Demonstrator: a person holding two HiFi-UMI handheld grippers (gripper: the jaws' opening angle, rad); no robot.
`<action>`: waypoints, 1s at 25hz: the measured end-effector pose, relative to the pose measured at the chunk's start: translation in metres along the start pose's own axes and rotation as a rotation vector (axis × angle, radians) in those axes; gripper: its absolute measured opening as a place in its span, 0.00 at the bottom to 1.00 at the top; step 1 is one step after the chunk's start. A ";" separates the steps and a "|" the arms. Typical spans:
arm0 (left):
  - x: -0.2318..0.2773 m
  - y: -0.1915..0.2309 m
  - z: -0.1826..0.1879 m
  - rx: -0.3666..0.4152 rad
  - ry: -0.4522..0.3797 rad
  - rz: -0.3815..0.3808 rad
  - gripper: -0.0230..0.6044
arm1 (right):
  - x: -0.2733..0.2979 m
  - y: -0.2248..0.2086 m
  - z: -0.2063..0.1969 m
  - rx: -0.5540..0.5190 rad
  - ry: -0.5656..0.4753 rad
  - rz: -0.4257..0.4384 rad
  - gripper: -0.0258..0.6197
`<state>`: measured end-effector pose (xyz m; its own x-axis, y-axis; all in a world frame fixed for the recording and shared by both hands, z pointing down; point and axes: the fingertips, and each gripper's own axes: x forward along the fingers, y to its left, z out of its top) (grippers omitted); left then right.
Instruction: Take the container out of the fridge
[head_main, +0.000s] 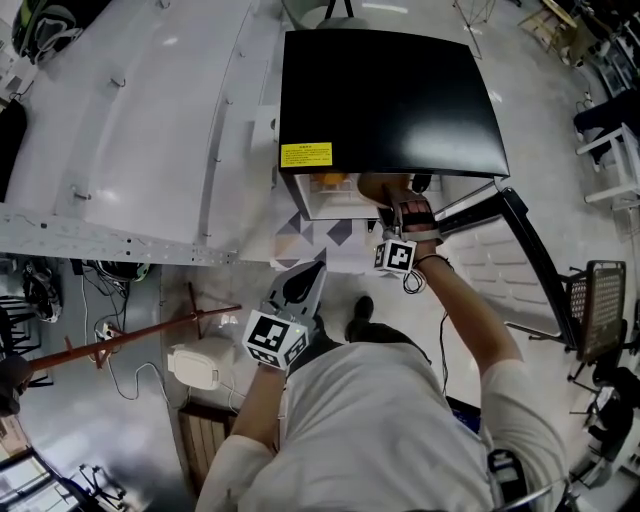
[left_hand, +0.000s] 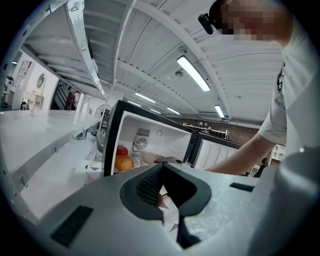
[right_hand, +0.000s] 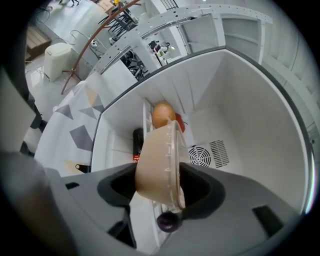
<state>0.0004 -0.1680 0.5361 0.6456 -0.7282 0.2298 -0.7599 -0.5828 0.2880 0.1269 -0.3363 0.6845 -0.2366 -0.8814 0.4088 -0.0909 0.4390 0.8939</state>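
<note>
Reaching into the open fridge (head_main: 390, 100), the right hand-held gripper (head_main: 385, 215) is at the grasping step; the left hand-held gripper (head_main: 310, 272) hangs back. Left gripper view: jaws together, empty. Right gripper view: jaws clamp the container (right_hand: 157, 160), inside the fridge; next, probably a level pull outward.

Counting by kind: one black-topped mini fridge with a white interior (head_main: 390, 100) is standing open; one beige round plastic container (right_hand: 155, 165) is showing; one round orange fruit (right_hand: 163, 115) and one red apple (left_hand: 122, 150) are sitting inside; one small dark purple ball (right_hand: 168, 221) is showing.
</note>
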 end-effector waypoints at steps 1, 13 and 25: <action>0.001 -0.002 0.001 0.002 -0.002 -0.002 0.04 | -0.004 -0.002 0.002 0.004 -0.011 -0.005 0.44; 0.008 -0.029 0.002 -0.003 -0.026 0.007 0.04 | -0.066 -0.026 0.019 0.181 -0.177 -0.001 0.42; 0.003 -0.055 -0.007 -0.021 -0.048 0.088 0.04 | -0.129 -0.056 0.017 0.530 -0.310 0.118 0.42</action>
<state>0.0449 -0.1353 0.5270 0.5715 -0.7931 0.2105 -0.8115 -0.5082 0.2884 0.1461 -0.2440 0.5785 -0.5365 -0.7653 0.3556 -0.4959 0.6268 0.6010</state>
